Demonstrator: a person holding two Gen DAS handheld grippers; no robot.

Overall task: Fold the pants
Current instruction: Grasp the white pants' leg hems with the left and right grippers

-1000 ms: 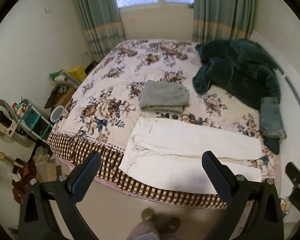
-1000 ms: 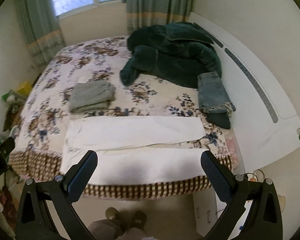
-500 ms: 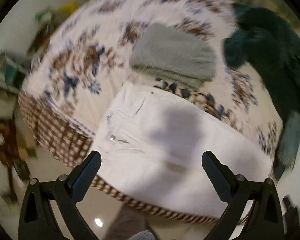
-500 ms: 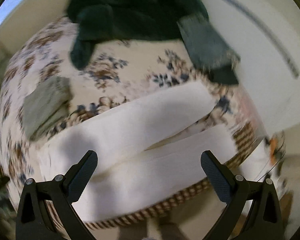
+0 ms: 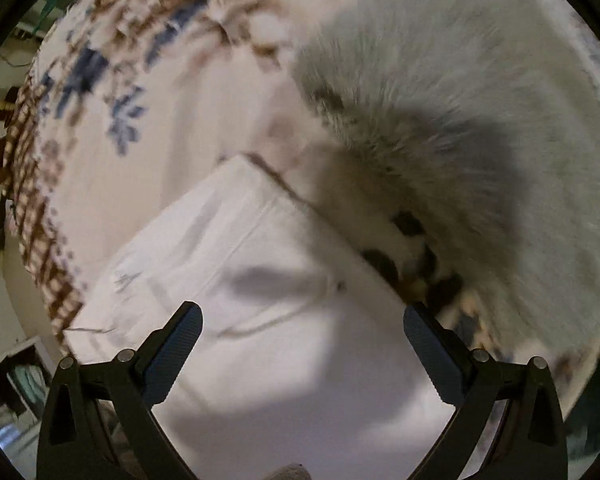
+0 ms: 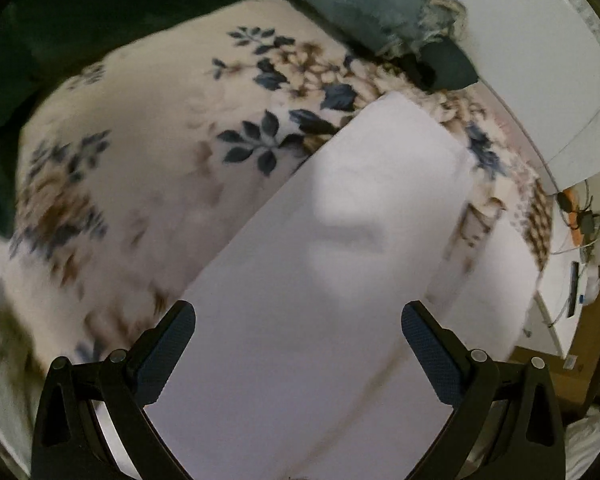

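Note:
White pants [image 5: 260,280] lie flat on the floral bedspread [image 5: 140,100]. In the left wrist view I see their waist end with a seam and pocket lines. My left gripper [image 5: 302,340] is open and empty, close above the waist. In the right wrist view the far leg [image 6: 360,220] runs up to its hem, with the near leg [image 6: 492,292] beside it at the bed's edge. My right gripper [image 6: 298,340] is open and empty, close above the far leg. Both views are blurred.
A folded grey garment [image 5: 460,100] lies just beyond the pants' waist. A dark green coat [image 6: 80,20] and blue jeans [image 6: 360,4] lie past the leg hems. A white headboard [image 6: 540,60] stands at the right. The checked bed skirt [image 5: 32,200] marks the bed's edge.
Both grippers have dropped from high above the bed to close over the pants, the left toward the waist, the right toward the leg ends. Both stay open.

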